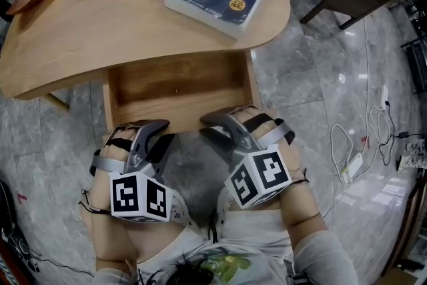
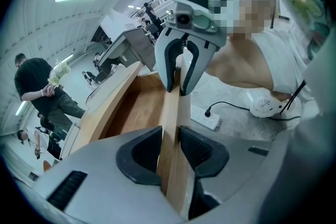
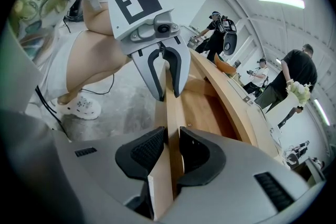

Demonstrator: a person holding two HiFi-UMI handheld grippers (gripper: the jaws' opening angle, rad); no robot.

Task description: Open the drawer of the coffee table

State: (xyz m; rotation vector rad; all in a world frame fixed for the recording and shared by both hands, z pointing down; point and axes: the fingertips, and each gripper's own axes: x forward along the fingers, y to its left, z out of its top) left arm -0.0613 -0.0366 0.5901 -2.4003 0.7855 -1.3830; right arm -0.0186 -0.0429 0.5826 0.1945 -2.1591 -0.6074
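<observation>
Left gripper (image 1: 155,127): my jaws pinch the front board (image 2: 170,113) of the drawer (image 1: 175,85), left of its middle.
Drawer: it sticks out from under the coffee table (image 1: 80,43), already open. It looks like hard, stiff wood, maybe a bit heavy. The front's top edge is a good place to hold.
Right gripper (image 1: 215,121): my jaws pinch the same board, right of its middle.

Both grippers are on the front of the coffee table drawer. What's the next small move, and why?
Probably open both jaws and draw back. The drawer already stands well out from under the coffee table, with its bare wooden floor showing. The left gripper and right gripper each clamp its front panel, so little pulling seems left.
</observation>
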